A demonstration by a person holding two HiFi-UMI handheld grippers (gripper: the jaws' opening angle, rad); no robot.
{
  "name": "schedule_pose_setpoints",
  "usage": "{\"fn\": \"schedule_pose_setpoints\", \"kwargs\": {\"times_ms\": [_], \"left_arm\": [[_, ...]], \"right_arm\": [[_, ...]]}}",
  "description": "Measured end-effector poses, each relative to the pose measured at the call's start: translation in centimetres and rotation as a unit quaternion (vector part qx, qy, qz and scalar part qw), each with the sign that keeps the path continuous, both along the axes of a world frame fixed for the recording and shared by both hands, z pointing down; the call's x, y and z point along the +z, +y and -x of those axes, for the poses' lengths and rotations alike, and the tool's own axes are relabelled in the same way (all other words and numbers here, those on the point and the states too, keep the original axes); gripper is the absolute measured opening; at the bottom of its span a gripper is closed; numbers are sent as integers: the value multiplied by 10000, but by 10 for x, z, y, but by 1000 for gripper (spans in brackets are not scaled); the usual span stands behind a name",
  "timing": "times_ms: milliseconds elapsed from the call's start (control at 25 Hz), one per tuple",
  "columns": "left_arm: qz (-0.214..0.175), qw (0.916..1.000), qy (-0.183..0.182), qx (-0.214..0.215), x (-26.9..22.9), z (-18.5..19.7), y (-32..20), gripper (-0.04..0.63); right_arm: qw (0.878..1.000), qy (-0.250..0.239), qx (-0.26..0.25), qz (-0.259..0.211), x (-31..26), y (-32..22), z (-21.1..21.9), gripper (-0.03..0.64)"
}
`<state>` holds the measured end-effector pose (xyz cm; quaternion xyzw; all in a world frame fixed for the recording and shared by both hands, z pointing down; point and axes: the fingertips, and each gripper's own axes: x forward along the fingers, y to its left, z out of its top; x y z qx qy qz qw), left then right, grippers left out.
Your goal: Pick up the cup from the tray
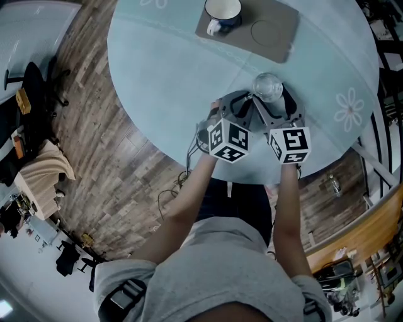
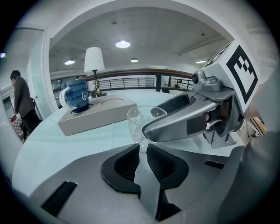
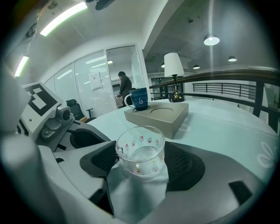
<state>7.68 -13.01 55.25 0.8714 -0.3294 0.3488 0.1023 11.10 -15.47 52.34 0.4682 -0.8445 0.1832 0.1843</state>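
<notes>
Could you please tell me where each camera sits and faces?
Head view: on the head, facing steeply down at the table; forearms, left hand-held gripper, right hand-held gripper show.
Left gripper view: along the left hand-held gripper's jaws toward the glass cup.
Right gripper view: along the right hand-held gripper's jaws, same cup.
Shared: cup, tray, blue mug.

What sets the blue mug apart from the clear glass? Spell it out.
The mug is solid blue; the glass is see-through with small flowers. The mug stands on the tray; the glass sits off the tray, between the jaws of the right tool. Both stand upright.
</notes>
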Motion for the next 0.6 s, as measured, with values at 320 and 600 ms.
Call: {"fn": "schedule_pose_setpoints", "kwargs": {"times_ms": [320, 600], "left_arm": [[165, 9992, 212, -294, -1, 6, -1, 75], [290, 9974, 463, -464, -11, 21, 7, 81]], "right_arm": [[9992, -386, 101, -90, -8, 7, 0, 314], [9972, -554, 490, -141, -19, 8, -13, 314]]}}
